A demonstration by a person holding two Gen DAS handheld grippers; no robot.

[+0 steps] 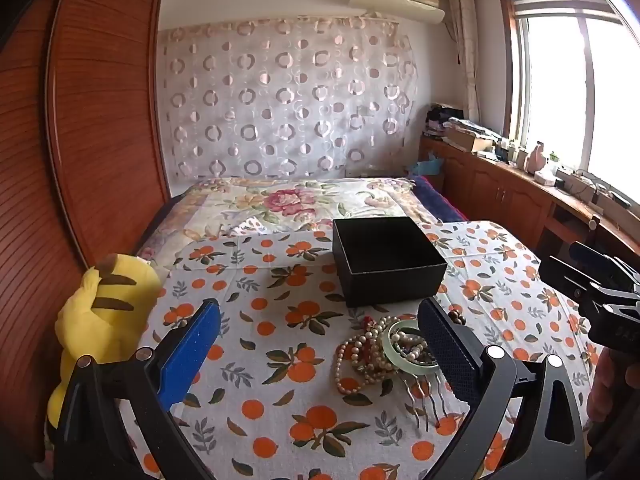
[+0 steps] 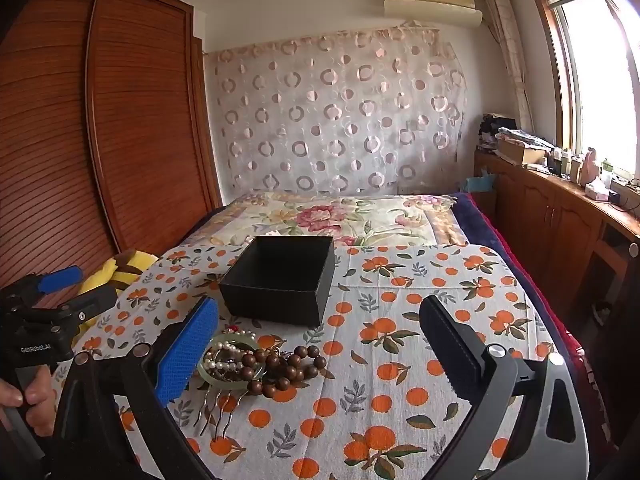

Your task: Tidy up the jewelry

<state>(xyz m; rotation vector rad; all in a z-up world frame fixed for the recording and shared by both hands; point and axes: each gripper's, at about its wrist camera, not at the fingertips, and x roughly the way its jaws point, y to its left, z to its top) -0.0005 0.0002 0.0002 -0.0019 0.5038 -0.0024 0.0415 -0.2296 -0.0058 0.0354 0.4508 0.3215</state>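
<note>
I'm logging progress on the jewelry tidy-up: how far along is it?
Nothing looks done: the black box appears empty. Nothing is in hand; the left gripper and right gripper are open. The pearl necklace, jade bangle, wooden beads and hair comb remain piled.

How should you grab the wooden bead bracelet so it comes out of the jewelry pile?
Probably pinch the wooden bead bracelet on its far right loop, where beads lie bare on the tablecloth, clear of the pearls and jade bangle. The right gripper, open, could come straight down there, one finger inside the loop.
</note>
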